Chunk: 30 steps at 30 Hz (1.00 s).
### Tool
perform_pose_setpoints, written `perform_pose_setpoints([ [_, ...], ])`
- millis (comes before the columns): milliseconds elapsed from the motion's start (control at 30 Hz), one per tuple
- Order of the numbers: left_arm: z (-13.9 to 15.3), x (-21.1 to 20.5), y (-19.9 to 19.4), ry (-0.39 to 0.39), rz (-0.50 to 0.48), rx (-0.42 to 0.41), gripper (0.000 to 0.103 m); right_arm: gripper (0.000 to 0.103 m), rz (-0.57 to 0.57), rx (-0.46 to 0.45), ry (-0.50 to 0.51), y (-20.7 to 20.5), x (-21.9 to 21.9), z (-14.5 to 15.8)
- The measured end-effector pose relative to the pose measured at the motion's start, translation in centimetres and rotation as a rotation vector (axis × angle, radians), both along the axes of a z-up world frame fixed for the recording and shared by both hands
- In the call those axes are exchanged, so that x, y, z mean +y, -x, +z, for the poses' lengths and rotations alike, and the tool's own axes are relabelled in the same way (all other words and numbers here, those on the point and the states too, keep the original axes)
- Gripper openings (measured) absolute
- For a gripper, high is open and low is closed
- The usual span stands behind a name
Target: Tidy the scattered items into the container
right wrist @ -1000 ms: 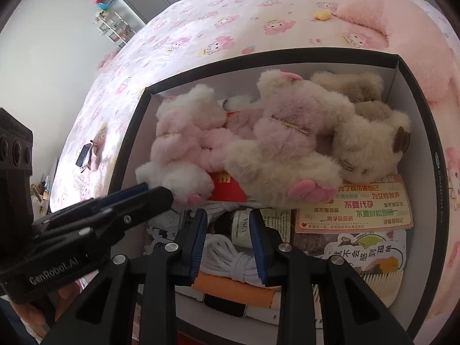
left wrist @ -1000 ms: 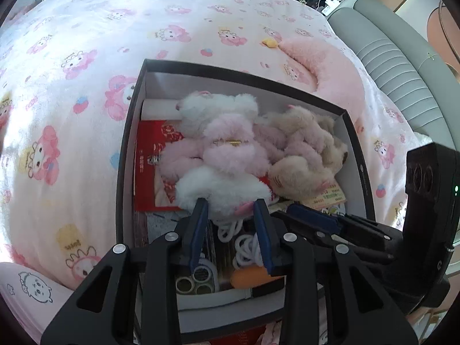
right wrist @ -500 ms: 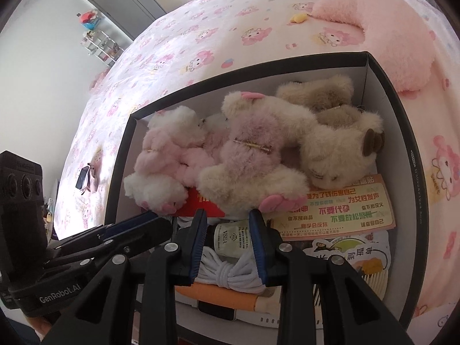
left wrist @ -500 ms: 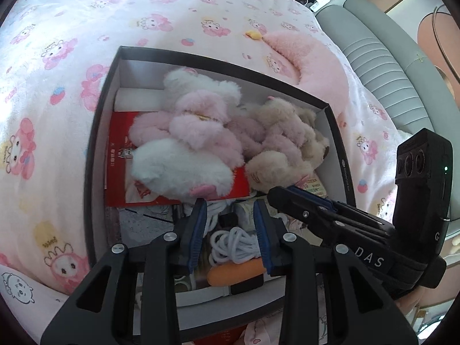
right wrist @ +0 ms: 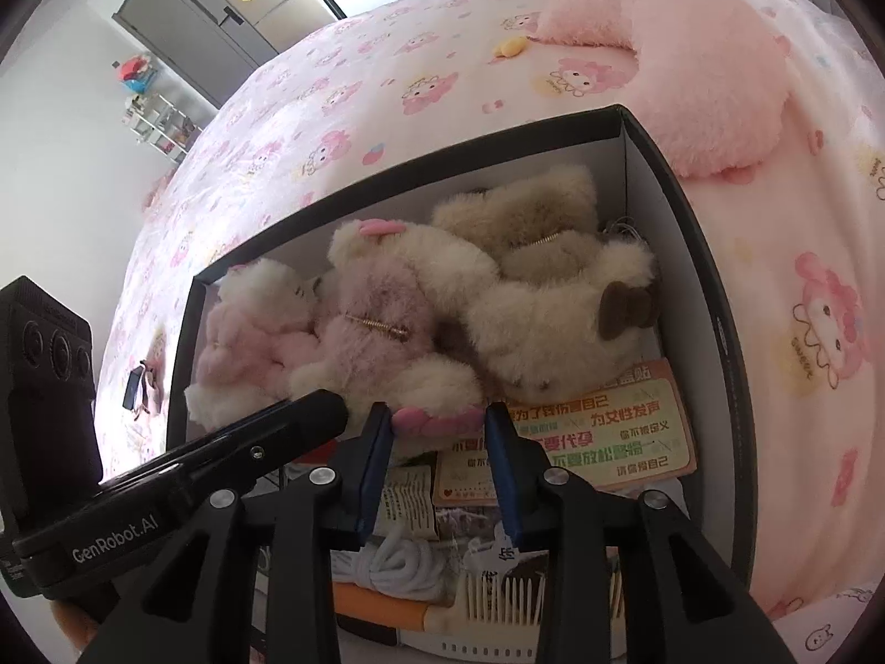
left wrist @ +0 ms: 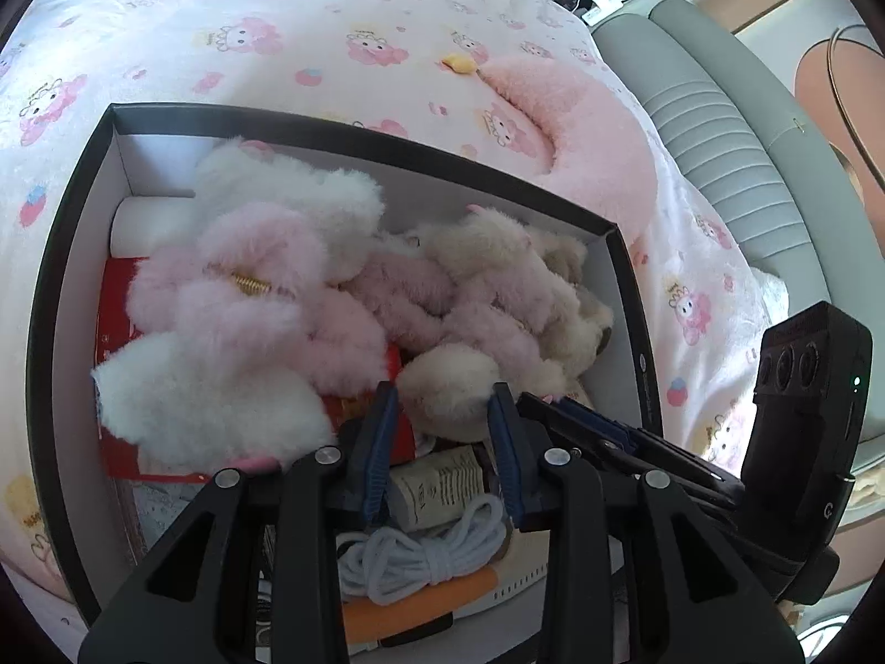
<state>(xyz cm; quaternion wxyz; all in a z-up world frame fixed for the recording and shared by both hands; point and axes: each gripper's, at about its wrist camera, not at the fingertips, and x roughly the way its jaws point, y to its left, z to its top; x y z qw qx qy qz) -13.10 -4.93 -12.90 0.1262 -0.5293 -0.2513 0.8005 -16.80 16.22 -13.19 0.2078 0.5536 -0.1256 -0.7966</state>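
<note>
The bed (left wrist: 166,27) fills both views; its far edges bend out of sight at the lens rim. On it sits the box (left wrist: 61,288), black outside, white inside. Its near wall is hidden behind the gripper frames in both views.

A pink cushion (right wrist: 719,72) lies just beyond the box's far corner. Only the left view shows the grey headboard (left wrist: 719,127) behind it; only the right view shows a grey wardrobe (right wrist: 210,16) and a small shelf (right wrist: 160,122), too far off to make out what it carries.

The plush toys (left wrist: 265,310) are heaped in the far half of the box, limbs tangled so that one cannot be cleanly told from the next. The left view shows a red packet (left wrist: 116,343) under them, mostly covered. The right view shows a printed card (right wrist: 625,431) and a comb (right wrist: 503,597), both cut off by the frame.

Nearer lie a white cord (left wrist: 426,553), an orange item (left wrist: 409,603) whose kind I cannot tell, and a small bottle (left wrist: 437,487).

The left gripper (left wrist: 442,415) hangs above the box, jaws apart, holding nothing. The right gripper (right wrist: 437,431) has its jaws opening over a plush foot, pads clear of it.
</note>
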Motion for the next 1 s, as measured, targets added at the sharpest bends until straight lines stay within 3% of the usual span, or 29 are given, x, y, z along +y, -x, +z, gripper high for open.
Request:
perform_pose_setpoints([
  [167, 1.5, -0.3, -1.0, -0.001, -0.004, 0.030, 0.033, 0.031, 0.012, 0.042, 0.015, -0.4, -0.3, 0.8],
  [367, 4.0, -1.6, -3.8, 0.061, 0.008, 0.061, 0.039, 0.031, 0.069, 0.107, -0.116, -2.4, -2.5, 2.3],
  [500, 6.2, -2.3, -5.6, 0.092, 0.020, 0.110, 0.042, 0.038, 0.061, 0.137, -0.140, -4.3, -3.3, 4.4],
  [667, 8.9, -3.2, -7.8, 0.094, 0.006, 0.176, 0.045, 0.044, 0.077, 0.239, -0.193, -7.5, -4.8, 8.0],
  [1000, 12.9, -4.3, -12.6, 0.179, 0.003, 0.258, 0.048, 0.048, 0.031, 0.340, -0.243, -12.7, -5.8, 11.9],
])
